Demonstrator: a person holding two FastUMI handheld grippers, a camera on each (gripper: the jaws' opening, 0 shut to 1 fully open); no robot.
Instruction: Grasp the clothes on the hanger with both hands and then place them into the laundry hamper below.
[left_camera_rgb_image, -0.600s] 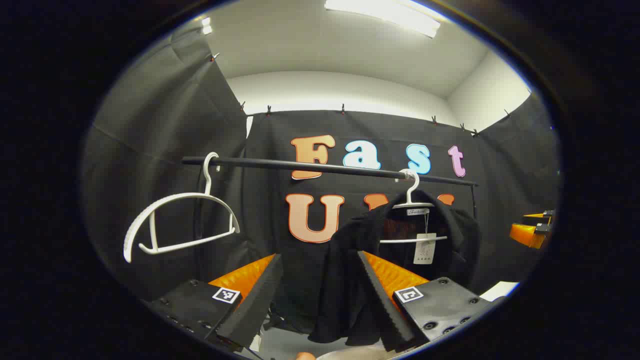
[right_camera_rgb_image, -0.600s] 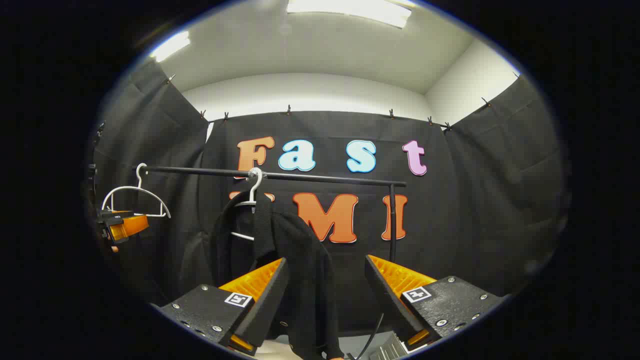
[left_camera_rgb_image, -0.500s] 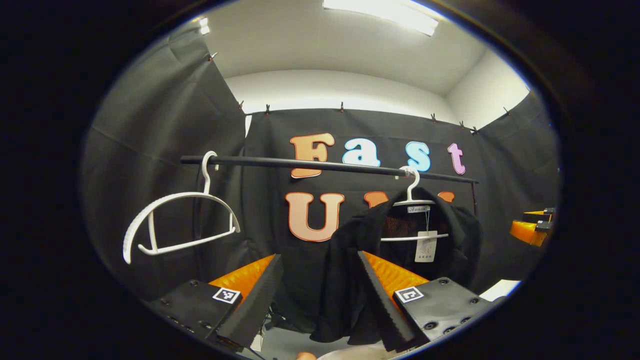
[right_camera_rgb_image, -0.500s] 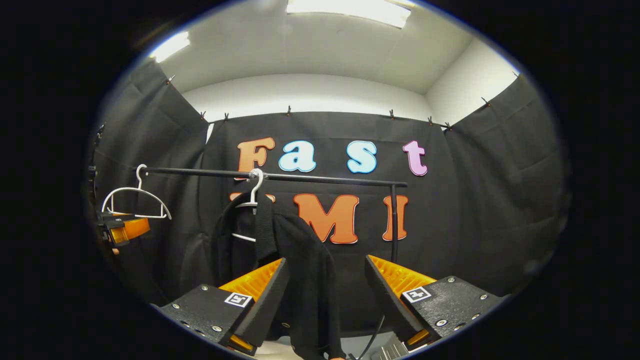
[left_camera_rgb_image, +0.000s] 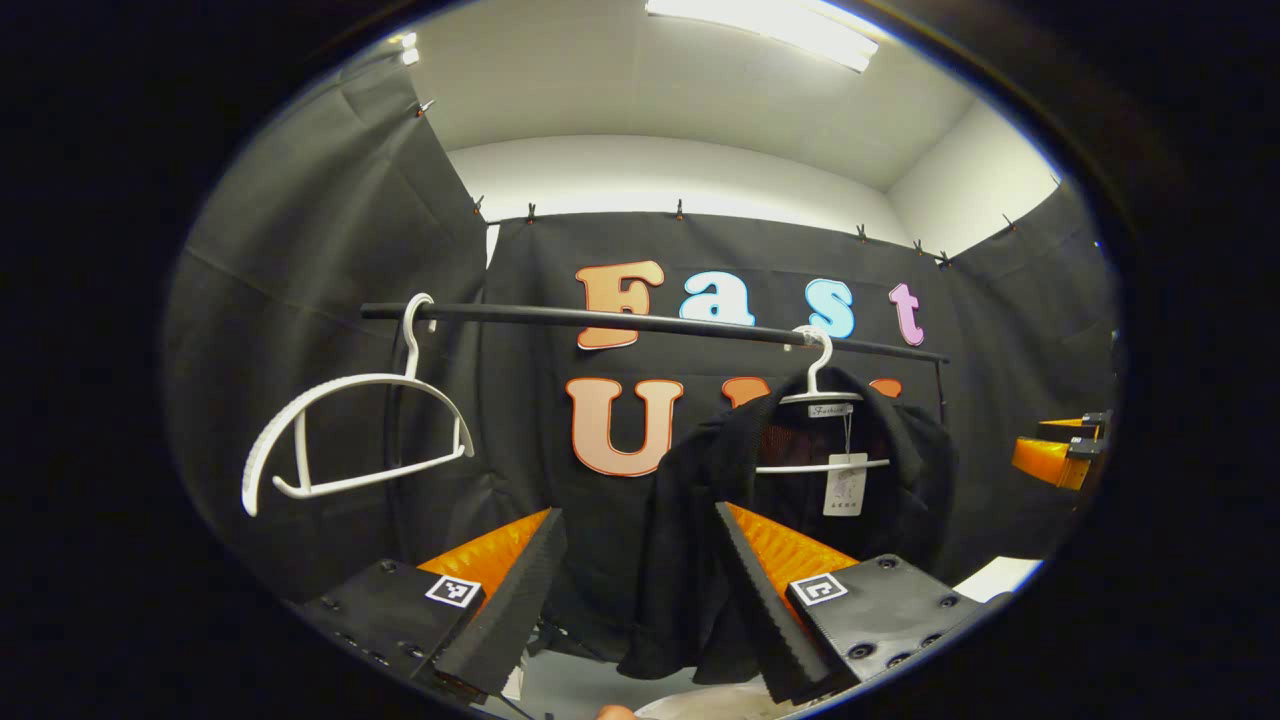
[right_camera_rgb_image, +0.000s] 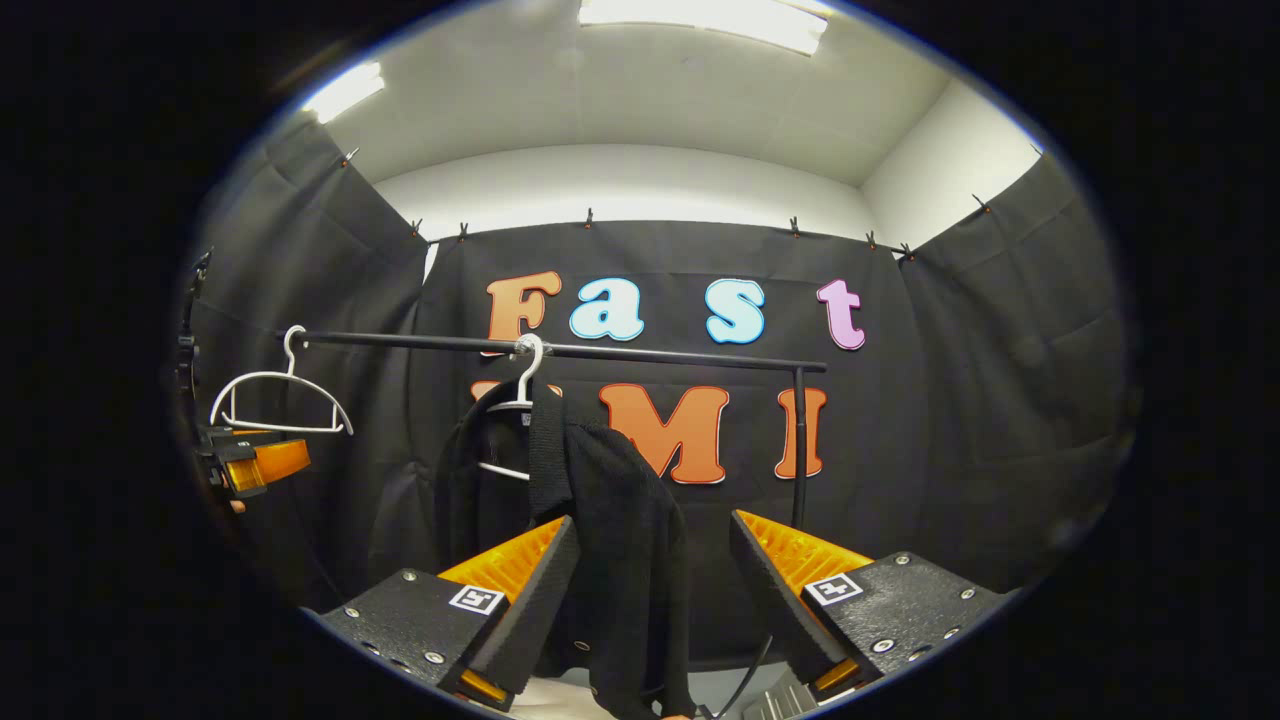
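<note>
A black knit garment (left_camera_rgb_image: 700, 540) hangs open-fronted on a white hanger (left_camera_rgb_image: 820, 400) from the black rail (left_camera_rgb_image: 600, 320), with a paper tag (left_camera_rgb_image: 845, 485) inside its collar. My left gripper (left_camera_rgb_image: 640, 590) is open, its fingers framing the garment's near front panel without touching it. In the right gripper view the same garment (right_camera_rgb_image: 620, 540) hangs on its hanger (right_camera_rgb_image: 515, 400), and my right gripper (right_camera_rgb_image: 650, 590) stands open with the cloth between its fingers, apart from both. The other gripper appears at the far right (left_camera_rgb_image: 1060, 455) and far left (right_camera_rgb_image: 250, 460).
An empty white hanger (left_camera_rgb_image: 350, 420) hangs at the rail's left end, also seen as the empty hanger (right_camera_rgb_image: 275, 395). The rail's upright post (right_camera_rgb_image: 798, 450) stands right of the garment. A pale edge (left_camera_rgb_image: 1000, 580) lies low right; a cable (right_camera_rgb_image: 745, 670) trails below.
Both views have shifted slightly: the rail and garment sit a little higher in the left gripper view and a little further right in the right gripper view. Both grippers stay open.
</note>
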